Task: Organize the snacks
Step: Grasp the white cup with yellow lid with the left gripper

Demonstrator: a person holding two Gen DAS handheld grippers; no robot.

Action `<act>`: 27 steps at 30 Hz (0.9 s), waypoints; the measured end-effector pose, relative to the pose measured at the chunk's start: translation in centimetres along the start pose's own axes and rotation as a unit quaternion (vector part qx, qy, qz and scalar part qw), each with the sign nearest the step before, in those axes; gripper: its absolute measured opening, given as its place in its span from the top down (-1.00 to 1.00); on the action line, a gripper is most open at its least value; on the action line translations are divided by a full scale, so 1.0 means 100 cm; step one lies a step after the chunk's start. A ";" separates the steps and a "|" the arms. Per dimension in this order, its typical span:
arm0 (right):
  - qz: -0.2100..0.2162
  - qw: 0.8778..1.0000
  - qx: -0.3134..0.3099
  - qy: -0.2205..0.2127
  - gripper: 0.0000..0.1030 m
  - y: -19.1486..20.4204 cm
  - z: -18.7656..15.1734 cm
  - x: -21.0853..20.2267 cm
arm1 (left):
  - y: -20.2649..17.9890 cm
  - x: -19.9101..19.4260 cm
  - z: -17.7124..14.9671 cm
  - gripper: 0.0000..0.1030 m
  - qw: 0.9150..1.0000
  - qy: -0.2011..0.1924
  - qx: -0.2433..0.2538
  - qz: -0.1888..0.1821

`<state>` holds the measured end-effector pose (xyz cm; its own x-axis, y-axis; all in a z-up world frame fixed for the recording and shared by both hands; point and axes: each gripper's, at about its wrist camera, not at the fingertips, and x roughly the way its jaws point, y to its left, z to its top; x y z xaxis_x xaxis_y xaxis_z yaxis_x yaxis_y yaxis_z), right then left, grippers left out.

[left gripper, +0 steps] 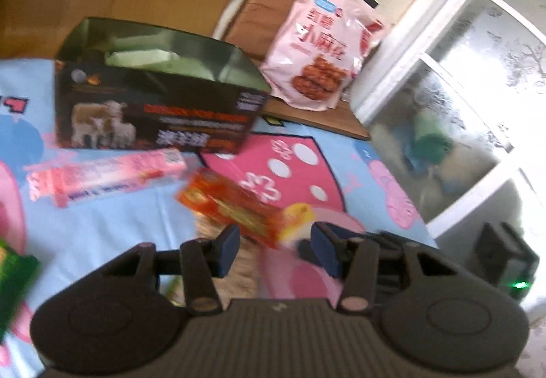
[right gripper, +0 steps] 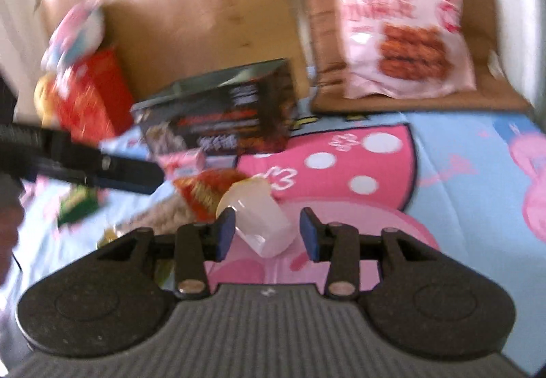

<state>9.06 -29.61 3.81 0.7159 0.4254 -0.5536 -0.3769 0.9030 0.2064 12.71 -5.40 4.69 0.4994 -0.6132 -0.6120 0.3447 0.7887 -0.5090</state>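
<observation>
**A:** Start from the orange snack packet (left gripper: 235, 207). It lies on the cartoon cloth (left gripper: 102, 227) just ahead of your left gripper (left gripper: 276, 250), its near end reaching between the pads but closer to the right one. The jaws are parted, nothing pressed — you hold nothing yet.

**B:** And the right side?

**A:** Your right gripper (right gripper: 269, 231) is parted too, with the clear plastic cup (right gripper: 259, 221) lying on its side between the jaws. The left pad looks to be at the cup's rim; whether it touches I cannot tell through the blur. No grip there either.

**B:** Where should things go?

**A:** My guess is the black open-top box (left gripper: 157, 111), well beyond the left jaws and to their left, with the pink stick pack (left gripper: 105, 176) lying in front of it. Farther off, beyond the right pad, the pink bag (left gripper: 324, 43) leans on the chair cushion (left gripper: 259, 19).

**B:** How do you want the pick done?

**A:** Centre first. Slide the left jaws toward the right pad's side until the packet sits midway, then close across its narrow width — not its corner, or it will probably swivel out. With the cup, close gently; thin plastic likely buckles or squirts forward. Take one hand at a time, since the packet and cup lie close together.
</observation>
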 end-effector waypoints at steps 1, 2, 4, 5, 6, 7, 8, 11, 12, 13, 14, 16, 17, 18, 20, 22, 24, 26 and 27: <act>0.001 1.000 -0.013 0.004 0.15 0.001 -0.001 0.004 | -0.002 0.001 -0.003 0.09 1.000 0.003 -0.002 -0.005; 0.001 1.000 -0.024 0.008 0.20 0.005 -0.002 0.006 | -0.004 0.000 -0.006 0.09 1.000 0.006 -0.004 -0.008; -0.002 0.999 -0.040 0.007 0.31 0.009 -0.006 0.004 | -0.006 -0.001 -0.012 0.09 1.000 0.009 -0.002 -0.012; 0.005 0.999 -0.039 0.009 0.33 0.010 -0.008 0.000 | -0.007 -0.002 -0.014 0.09 1.000 0.010 -0.002 -0.014; 0.015 0.999 -0.031 0.013 0.34 0.010 -0.011 -0.005 | -0.007 -0.003 -0.018 0.05 1.000 0.012 -0.002 -0.017; 0.023 0.999 -0.025 0.013 0.34 0.010 -0.015 -0.011 | -0.006 -0.006 -0.023 0.04 1.000 0.016 -0.002 -0.024; 0.033 0.999 -0.022 0.014 0.35 0.013 -0.021 -0.018 | -0.006 -0.009 -0.027 0.02 0.999 0.018 0.000 -0.031; 0.052 0.999 -0.004 0.013 0.35 0.024 -0.041 -0.040 | -0.004 -0.025 -0.045 0.02 0.999 0.018 0.010 -0.049; 0.063 0.998 0.004 0.014 0.35 0.029 -0.047 -0.047 | -0.002 -0.031 -0.050 0.00 0.998 0.016 0.010 -0.053; 0.075 0.997 0.014 0.015 0.35 0.034 -0.051 -0.051 | 0.003 -0.039 -0.057 -0.02 0.998 0.014 0.008 -0.057; 0.091 0.995 0.021 0.020 0.35 0.039 -0.055 -0.053 | 0.008 -0.047 -0.063 -0.03 0.998 0.012 0.005 -0.057; 0.119 0.992 0.014 0.036 0.35 0.056 -0.060 -0.051 | 0.019 -0.061 -0.072 -0.03 0.999 0.006 -0.003 -0.052; 0.126 0.991 -0.002 0.035 0.35 0.066 -0.061 -0.050 | 0.026 -0.069 -0.077 -0.03 0.999 0.000 -0.008 -0.044; 0.131 0.990 -0.020 0.036 0.35 0.076 -0.061 -0.047 | 0.031 -0.076 -0.081 -0.03 0.999 -0.005 -0.014 -0.035; 0.128 0.990 -0.055 0.031 0.35 0.096 -0.057 -0.035 | 0.044 -0.091 -0.086 -0.03 0.999 -0.020 -0.028 -0.009; 0.128 0.989 -0.074 0.027 0.34 0.111 -0.051 -0.020 | 0.056 -0.102 -0.089 -0.03 0.998 -0.034 -0.043 0.014; 0.127 0.987 -0.095 0.023 0.34 0.126 -0.045 -0.005 | 0.064 -0.110 -0.091 -0.03 0.997 -0.047 -0.050 0.036; 0.120 0.985 -0.120 0.016 0.33 0.139 -0.042 0.005 | 0.068 -0.114 -0.091 -0.03 0.996 -0.056 -0.052 0.054; 0.116 0.984 -0.131 0.013 0.33 0.145 -0.041 0.008 | 0.069 -0.113 -0.091 -0.03 0.995 -0.058 -0.052 0.060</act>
<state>1.74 -16.43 3.03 0.5783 0.6132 -0.5381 -0.6699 0.7334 0.1158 2.23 6.61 2.62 0.6219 -0.5019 -0.6012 0.1967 0.8431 -0.5004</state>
